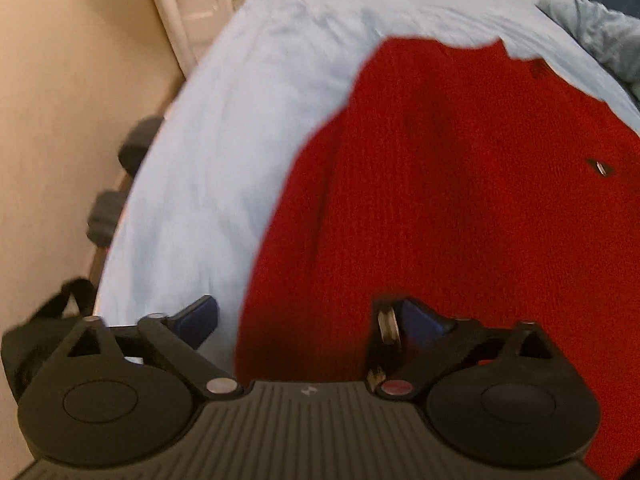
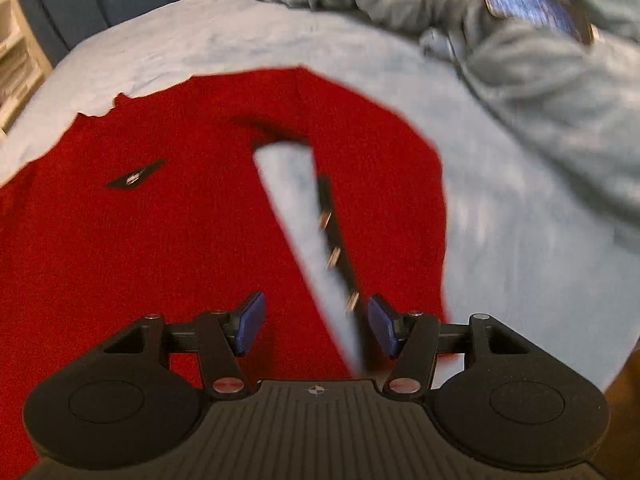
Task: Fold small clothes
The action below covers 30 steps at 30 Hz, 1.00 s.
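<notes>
Bed sheet (image 1: 224,152), pale blue, fills most of both views and bears everything else. Grey bedding (image 2: 540,80) is bunched at 1 to 2 o'clock in the right wrist view, with a blurred blue-patterned item (image 2: 532,4) resting on it at 1 o'clock; what it is cannot be told.

Red cardigan (image 1: 440,200), knitted, lies flat on the sheet: from centre to 4 o'clock in the left wrist view, from centre to 8 o'clock in the right wrist view. Its front opening (image 2: 304,216) gapes as a narrow wedge showing sheet, with a dark placket and metal buttons (image 2: 334,258) along its right edge. A small dark badge (image 2: 134,178) sits at 9 o'clock.

Left gripper (image 1: 308,320), at 6 o'clock, jaws spread wide, straddles the cardigan's left edge, gripping nothing. Right gripper (image 2: 316,326), at 6 o'clock, jaws about half apart, brackets the lower placket without pressing it.

Handling, as a judgement: the knit looks soft, light, limp and stretchy, non-slip against cotton, not fragile. It should be pinched at hem corners or shoulder seams, both layers together; buttons are best avoided.
</notes>
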Motion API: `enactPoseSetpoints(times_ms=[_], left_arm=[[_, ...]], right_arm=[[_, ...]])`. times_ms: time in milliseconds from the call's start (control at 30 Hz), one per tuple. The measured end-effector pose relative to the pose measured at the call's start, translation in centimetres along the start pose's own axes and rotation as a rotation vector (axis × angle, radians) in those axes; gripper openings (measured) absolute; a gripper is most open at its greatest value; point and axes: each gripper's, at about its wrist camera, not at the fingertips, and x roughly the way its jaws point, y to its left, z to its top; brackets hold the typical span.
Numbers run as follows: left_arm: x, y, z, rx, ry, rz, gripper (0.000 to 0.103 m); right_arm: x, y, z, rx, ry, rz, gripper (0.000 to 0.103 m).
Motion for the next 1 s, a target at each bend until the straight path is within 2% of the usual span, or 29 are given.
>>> enactPoseSetpoints(times_ms=[67,133,167,200,233,267,333,367,500,567,667,733,800,867,933,1000], left_arm=[[0.1,-0.4,-1.7,0.068,0.047,0.010,0.103],[1.0,-1.3,-2.6,0.166,0.104,0.063,0.102],[1.1,-1.4,-3.1,0.192,0.111,0.065,0.092],[0.9,-1.0,-3.2,0.182,0.108,0.006,0.075],[0.4,-0.3,-3.1,0.138,0.124,-0.096,0.019],[-0.3,0.6,-3.1,0.073,0.142,-0.153,0.009],[-2.3,2.5,-1.6,0.013,0.086,-0.122,0.009],[-3.3,3.8,-0.7,-0.016,0.050,-0.131,0.009],[-7.6,12.5,4.9,-0.275,-0.028,-0.211,0.009],[-9.1,15.9,7.7,-0.377,-0.046,-0.207,0.009],[-10.3,20.6,11.7,-0.536,-0.058,-0.144,0.009],[-10.9,22.2,13.9,-0.639,-0.052,-0.150,0.009],[-11.1,22.1,15.8,-0.684,-0.044,-0.155,0.009],[-11.3,20.5,17.8,-0.663,-0.041,-0.152,0.009],[-11.1,16.9,20.1,-0.618,-0.034,-0.177,0.009],[-9.9,11.5,22.2,-0.569,-0.020,-0.233,0.009]], right_arm=[[-1.1,0.8,-1.6,0.020,0.022,0.024,0.060],[-1.8,1.7,-2.8,0.013,0.050,0.035,0.061],[-2.2,2.3,-3.4,0.001,0.061,0.044,0.061],[-2.5,2.8,-3.9,-0.016,0.069,0.054,0.061],[-2.8,3.3,-4.4,-0.034,0.073,0.058,0.061],[-3.2,3.7,-4.8,-0.049,0.073,0.057,0.061],[-4.2,4.3,-5.3,-0.067,0.063,0.058,0.061],[-4.8,4.4,-5.4,-0.068,0.058,0.062,0.061],[-6.2,4.7,-5.1,-0.069,0.032,0.084,0.061],[-6.2,4.7,-4.8,-0.067,0.021,0.087,0.061],[-5.6,4.8,-4.6,-0.054,0.022,0.087,0.061],[-5.0,4.9,-4.8,-0.048,0.041,0.077,0.061],[-4.3,5.1,-5.0,-0.045,0.061,0.080,0.061],[-3.9,5.4,-5.2,-0.042,0.075,0.091,0.061],[-3.3,5.3,-5.3,-0.032,0.087,0.098,0.061],[-2.8,5.0,-5.4,-0.015,0.096,0.104,0.061]])
